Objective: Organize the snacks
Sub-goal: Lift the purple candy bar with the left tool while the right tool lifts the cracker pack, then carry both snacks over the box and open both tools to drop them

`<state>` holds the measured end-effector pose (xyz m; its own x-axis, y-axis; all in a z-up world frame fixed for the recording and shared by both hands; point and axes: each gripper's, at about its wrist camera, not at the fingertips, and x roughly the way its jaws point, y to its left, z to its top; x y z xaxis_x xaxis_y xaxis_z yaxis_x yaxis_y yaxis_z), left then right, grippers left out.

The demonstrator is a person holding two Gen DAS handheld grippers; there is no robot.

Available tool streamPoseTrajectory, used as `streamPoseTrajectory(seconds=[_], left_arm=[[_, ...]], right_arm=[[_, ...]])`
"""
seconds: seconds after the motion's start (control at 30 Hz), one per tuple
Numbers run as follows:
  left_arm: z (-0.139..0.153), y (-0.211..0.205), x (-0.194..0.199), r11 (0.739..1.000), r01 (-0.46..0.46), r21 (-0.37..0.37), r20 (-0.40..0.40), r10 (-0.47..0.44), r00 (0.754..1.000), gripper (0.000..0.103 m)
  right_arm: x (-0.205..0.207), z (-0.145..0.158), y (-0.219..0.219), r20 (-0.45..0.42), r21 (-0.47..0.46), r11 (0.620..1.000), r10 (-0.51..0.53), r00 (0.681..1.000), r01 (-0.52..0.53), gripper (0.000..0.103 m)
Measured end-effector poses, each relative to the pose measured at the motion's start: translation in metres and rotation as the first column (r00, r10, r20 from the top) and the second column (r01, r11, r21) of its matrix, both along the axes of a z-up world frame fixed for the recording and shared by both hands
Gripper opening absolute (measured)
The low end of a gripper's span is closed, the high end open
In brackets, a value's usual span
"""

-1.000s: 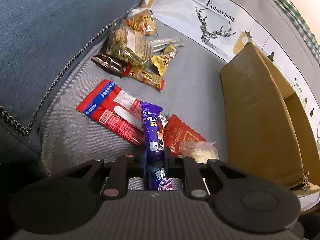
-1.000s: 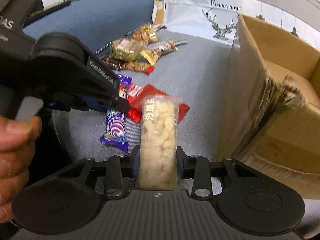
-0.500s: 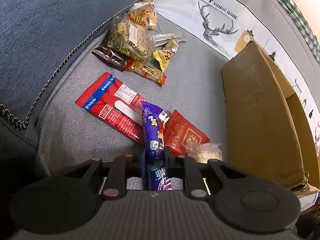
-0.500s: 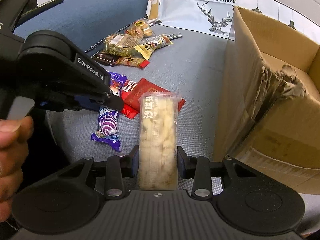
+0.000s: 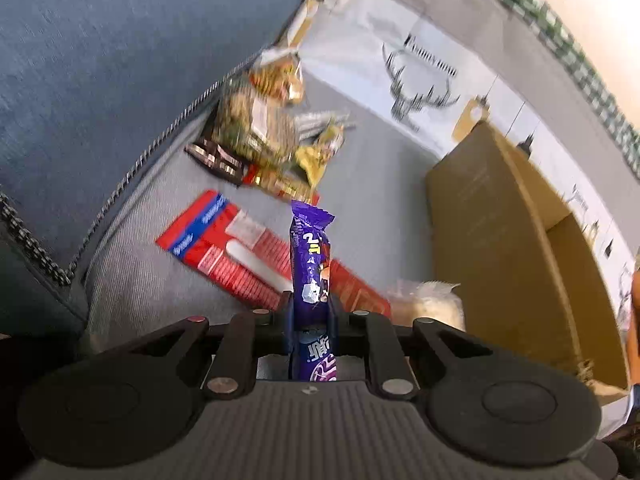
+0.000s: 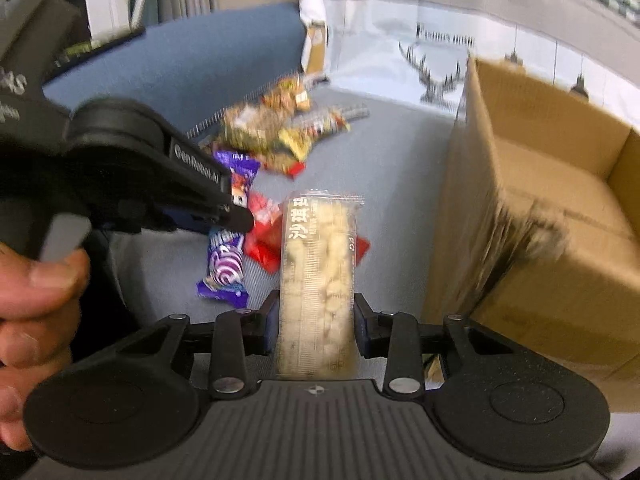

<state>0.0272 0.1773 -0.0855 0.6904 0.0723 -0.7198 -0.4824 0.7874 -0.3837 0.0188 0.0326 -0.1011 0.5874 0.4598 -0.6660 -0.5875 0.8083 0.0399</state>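
Snacks: purple bar [image 5: 311, 256] clamped in left gripper [image 5: 310, 312]; clear pack of pale puffed pieces [image 6: 318, 276] clamped in right gripper [image 6: 316, 320] (both off the seat).
Surface: grey sofa cushion [image 5: 376, 184], blue backrest [image 5: 120, 60], deer-print cloth [image 6: 400, 60] behind.
Container: cardboard box [image 6: 540, 200], open; contents cannot be told.
Loose stock: red packets [image 5: 240, 256]; mixed pile [image 5: 272, 140] near the backrest.

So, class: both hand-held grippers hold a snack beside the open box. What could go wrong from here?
1. The purple bar is pinched near one end by the left hand-held gripper, so it might swing or slip.
2. The clear pastry pack in the right hand-held gripper could catch the cardboard box's torn edge.
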Motion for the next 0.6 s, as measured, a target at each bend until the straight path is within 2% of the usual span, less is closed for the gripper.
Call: streamPoseTrajectory(seconds=[0.1, 0.33, 0.6], left_arm=[[0.007, 0.002, -0.006, 1.0, -0.016, -0.008, 0.051, 0.016, 0.999, 0.017], [0.012, 0.015, -0.013, 0.995, -0.051, -0.088, 0.116, 0.061, 0.991, 0.017], [0.021, 0.014, -0.009, 0.996, -0.017, -0.09, 0.152, 0.031, 0.988, 0.017]], right_arm=[[-0.005, 0.016, -0.004, 0.052, 0.032, 0.999, 0.01, 0.999, -0.012, 0.038], [-0.013, 0.035, -0.011, 0.138, 0.07, 0.997, 0.033, 0.99, -0.043, 0.038], [-0.009, 0.053, -0.022, 0.212, 0.136, 0.989, 0.022, 0.977, -0.052, 0.038]])
